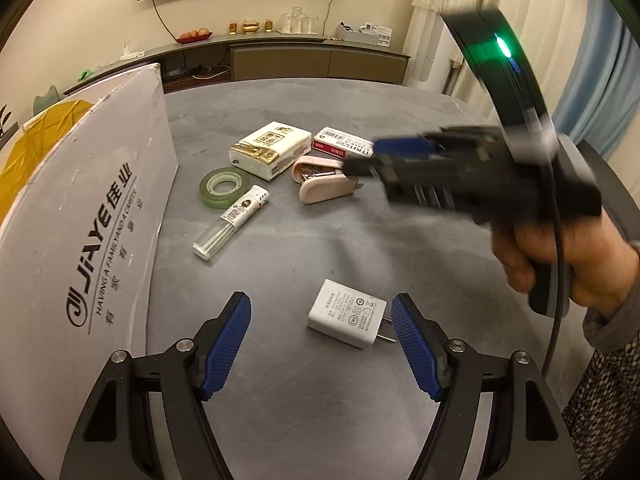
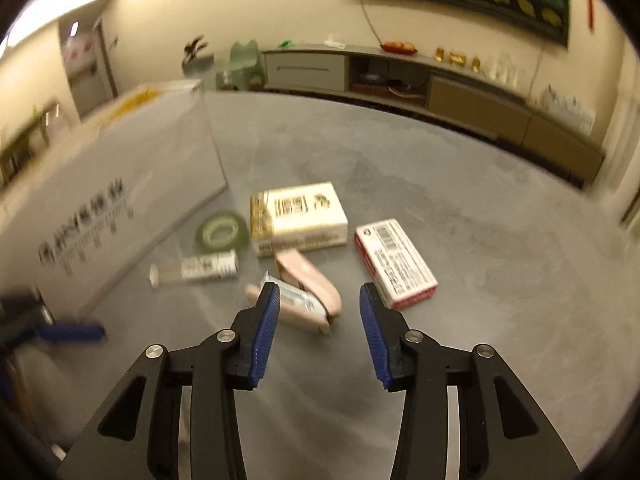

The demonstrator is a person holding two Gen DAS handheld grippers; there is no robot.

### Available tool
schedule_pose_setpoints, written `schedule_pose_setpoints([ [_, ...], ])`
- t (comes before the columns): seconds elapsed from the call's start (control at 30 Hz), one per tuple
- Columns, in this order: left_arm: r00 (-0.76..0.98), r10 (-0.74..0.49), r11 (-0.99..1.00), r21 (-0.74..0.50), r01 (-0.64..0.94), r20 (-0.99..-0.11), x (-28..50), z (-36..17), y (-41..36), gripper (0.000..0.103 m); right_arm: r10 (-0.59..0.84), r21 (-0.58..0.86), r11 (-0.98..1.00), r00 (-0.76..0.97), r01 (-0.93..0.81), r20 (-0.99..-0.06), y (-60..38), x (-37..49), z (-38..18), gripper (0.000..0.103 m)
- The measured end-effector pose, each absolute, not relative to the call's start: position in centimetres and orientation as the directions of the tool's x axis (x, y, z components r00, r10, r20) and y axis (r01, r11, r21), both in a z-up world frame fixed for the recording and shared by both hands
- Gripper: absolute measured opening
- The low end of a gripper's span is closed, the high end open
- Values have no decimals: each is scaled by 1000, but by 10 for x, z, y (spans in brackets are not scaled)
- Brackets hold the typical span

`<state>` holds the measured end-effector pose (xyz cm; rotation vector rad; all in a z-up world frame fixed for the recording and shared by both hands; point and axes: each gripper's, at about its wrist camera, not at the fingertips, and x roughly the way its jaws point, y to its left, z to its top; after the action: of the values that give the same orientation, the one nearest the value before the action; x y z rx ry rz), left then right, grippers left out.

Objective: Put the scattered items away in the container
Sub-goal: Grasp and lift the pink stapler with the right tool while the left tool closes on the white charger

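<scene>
The left gripper [image 1: 320, 344] hangs over the grey table [image 1: 304, 408] with its jaws spread wide and empty. A white charger [image 1: 346, 318] lies flat between the jaw tips, its prongs pointing at the right-hand pad [image 1: 412, 344] and just short of it. To the left of the jaws, close by, stands the white wall of the box [image 1: 92, 240], printed with black lettering.

Beyond the charger, well apart from the jaws, a lighter [image 1: 231, 222] lies aslant, and just past it a green tape roll [image 1: 224, 187] lies flat. Ahead and slightly right of these is a pink stapler [image 1: 320, 180], gaping open, with a cream tissue pack [image 1: 270, 150] behind it and a red-and-white carton [image 1: 344, 144] to the right.

The right gripper [image 2: 316, 308], held in a hand [image 1: 560, 264], is blurred in the left view; its own view shows the jaws wide apart and empty. The stapler [image 2: 308, 288] lies just ahead of the left-hand pad [image 2: 266, 328] and partly behind it; the carton [image 2: 394, 264] sits just beyond the right-hand pad. Farther off are the tissue pack [image 2: 298, 218], the tape [image 2: 222, 232] and the lighter [image 2: 200, 270], with the box [image 2: 120, 200] at far left.
</scene>
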<state>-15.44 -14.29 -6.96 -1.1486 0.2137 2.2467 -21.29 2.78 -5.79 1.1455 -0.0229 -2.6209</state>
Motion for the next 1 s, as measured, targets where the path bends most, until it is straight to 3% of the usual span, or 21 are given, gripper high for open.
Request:
schedule_pose_setpoints([
  [0.13, -443, 425, -806, -108, -582, -789, -153, -73, -141, 74, -280, 162, -955, -586, 247, -760, 19, -227, -70, 46],
  [0.4, -450, 441, -813, -133, -567, -777, -161, -69, -152, 74, -161, -52, -943, -586, 330, -794, 1, -177, -90, 46],
  [0.67, -450, 441, -806, -122, -579, -777, -157, -69, -145, 74, -267, 132, -960, -655, 249, -707, 26, -206, -59, 48],
  [0.77, -448, 437, -805, -116, -582, -780, -156, -71, -141, 74, -264, 146, -961, -624, 234, -736, 22, -229, -70, 48],
  [1.0, -449, 428, -811, -114, -574, -785, -161, -74, -147, 74, -194, -11, -954, -642, 300, -742, 10, -198, -80, 48],
])
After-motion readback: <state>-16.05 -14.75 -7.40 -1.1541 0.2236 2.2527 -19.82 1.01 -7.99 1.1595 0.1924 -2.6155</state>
